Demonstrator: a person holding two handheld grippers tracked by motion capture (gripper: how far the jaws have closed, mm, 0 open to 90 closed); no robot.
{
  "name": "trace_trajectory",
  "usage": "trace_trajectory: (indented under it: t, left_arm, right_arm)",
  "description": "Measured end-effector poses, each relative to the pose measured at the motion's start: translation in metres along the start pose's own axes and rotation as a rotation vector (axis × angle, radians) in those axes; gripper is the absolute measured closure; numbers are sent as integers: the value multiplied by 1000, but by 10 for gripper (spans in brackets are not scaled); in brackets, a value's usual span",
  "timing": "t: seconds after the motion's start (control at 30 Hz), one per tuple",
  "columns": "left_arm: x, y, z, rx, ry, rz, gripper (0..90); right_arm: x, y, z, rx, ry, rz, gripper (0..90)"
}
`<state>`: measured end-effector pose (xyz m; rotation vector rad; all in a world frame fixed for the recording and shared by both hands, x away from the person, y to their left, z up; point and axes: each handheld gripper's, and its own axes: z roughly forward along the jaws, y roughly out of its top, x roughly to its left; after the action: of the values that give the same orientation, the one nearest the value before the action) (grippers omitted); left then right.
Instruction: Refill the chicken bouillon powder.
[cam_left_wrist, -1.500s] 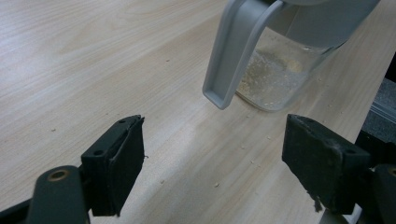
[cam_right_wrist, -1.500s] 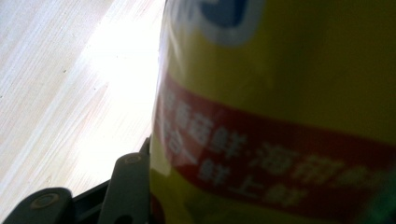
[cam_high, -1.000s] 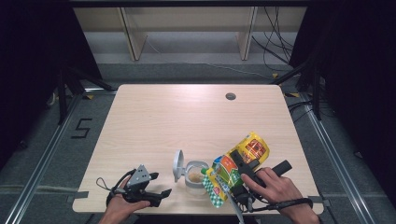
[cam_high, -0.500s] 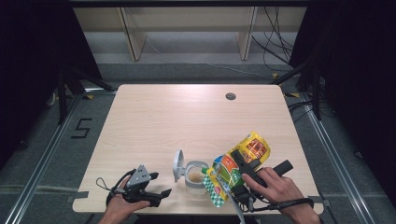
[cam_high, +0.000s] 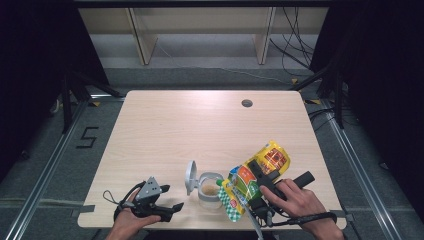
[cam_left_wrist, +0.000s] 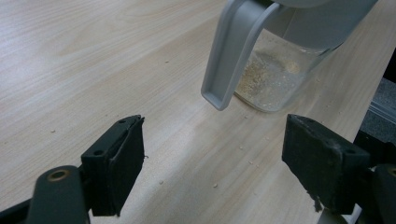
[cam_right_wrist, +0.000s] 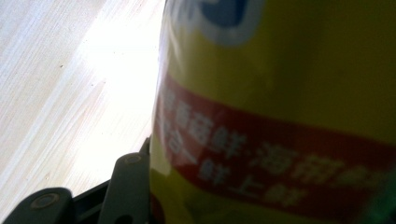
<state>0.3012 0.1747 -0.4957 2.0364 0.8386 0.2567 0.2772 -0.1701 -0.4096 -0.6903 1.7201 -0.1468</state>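
My right gripper (cam_high: 248, 184) pinches the yellow snack bag (cam_high: 256, 169), tilted over the open clear jar (cam_high: 210, 189) near the table's front edge. My left gripper (cam_high: 170, 209) rests spread. I'd tip slowly, mouth centred over the jar.

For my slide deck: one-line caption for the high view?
Right gripper tilts a yellow snack bag over an open clear jar; left gripper rests open nearby.
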Motion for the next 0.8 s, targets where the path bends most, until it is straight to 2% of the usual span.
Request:
trace_trajectory:
  t: [0.3, 0.5, 0.53, 0.7, 0.73, 0.77, 0.8]
  left_arm:
    - [1, 0, 0, 7, 7, 7, 205]
    - [-1, 0, 1, -9, -1, -9, 205]
    - [0, 0, 0, 2, 0, 3, 205]
    - [0, 0, 0, 1, 0, 0, 205]
    - [1, 0, -1, 10, 7, 16, 205]
    - [-1, -1, 2, -24, -8, -10, 205]
    - [-1, -1, 2, -22, -8, -8, 205]
  right_arm:
    - [0, 0, 0, 3, 2, -9, 542]
    - [-1, 3, 0, -4, 9, -26, 542]
    - [-1, 4, 0, -4, 9, -26, 542]
    - [-2, 5, 2, -4, 17, -32, 542]
    - [-2, 5, 2, -3, 18, -29, 542]
    - [-3, 5, 3, -6, 18, -32, 542]
    - [-3, 5, 3, -6, 19, -33, 542]
